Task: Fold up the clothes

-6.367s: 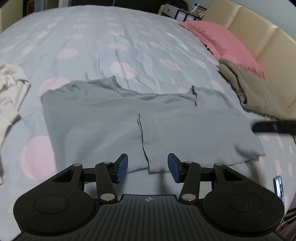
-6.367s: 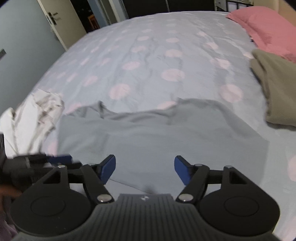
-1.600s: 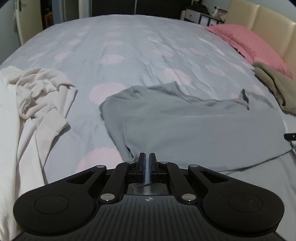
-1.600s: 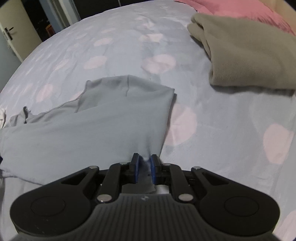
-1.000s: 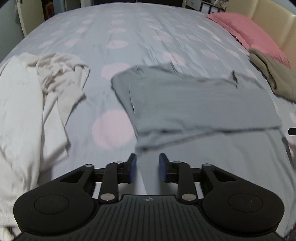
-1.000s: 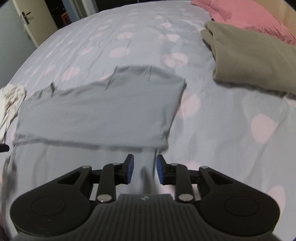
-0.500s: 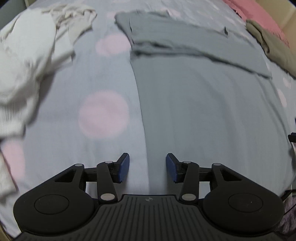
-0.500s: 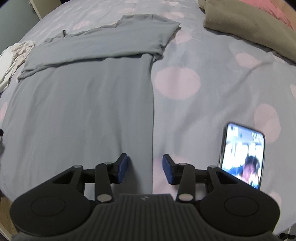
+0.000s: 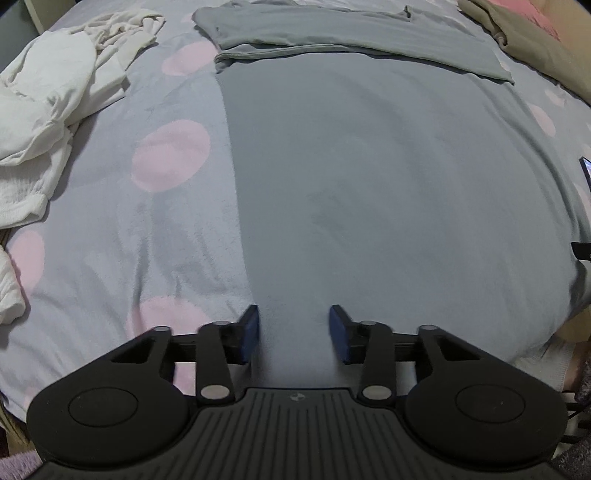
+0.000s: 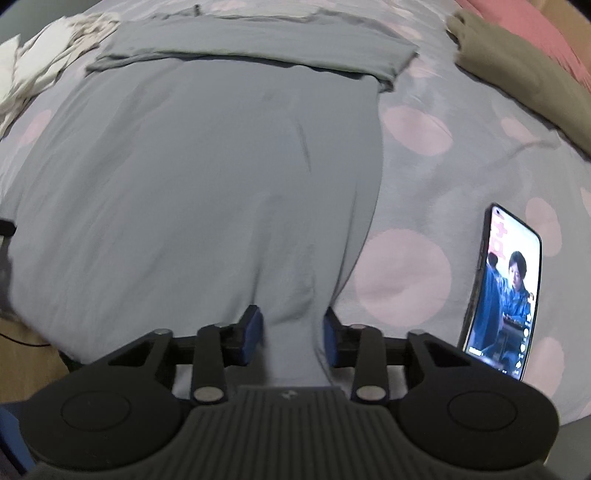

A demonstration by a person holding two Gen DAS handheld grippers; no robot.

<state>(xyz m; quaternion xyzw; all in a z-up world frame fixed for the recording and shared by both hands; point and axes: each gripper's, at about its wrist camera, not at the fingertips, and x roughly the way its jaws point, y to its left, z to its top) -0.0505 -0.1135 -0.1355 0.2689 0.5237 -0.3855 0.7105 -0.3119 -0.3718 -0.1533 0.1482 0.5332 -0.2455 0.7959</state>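
Observation:
A grey T-shirt (image 9: 369, 155) lies flat on the bed, its far part with sleeves and neckline folded over as a band (image 9: 354, 40). It also fills the right wrist view (image 10: 207, 170). My left gripper (image 9: 294, 334) is open over the shirt's near left hem, the cloth passing between its blue pads. My right gripper (image 10: 293, 341) is open at the near right hem corner, where a bunched bit of cloth rises between the open pads.
The bed has a light blue cover with pink dots (image 9: 170, 155). A white garment pile (image 9: 55, 96) lies left. An olive folded garment (image 10: 517, 70) and a pink pillow (image 10: 546, 33) lie far right. A lit phone (image 10: 504, 291) lies right of the shirt.
Both grippers let go of the folded-over shirt part, opened and drew back toward the near hem. Both now sit open over the hem at the bed's near edge.

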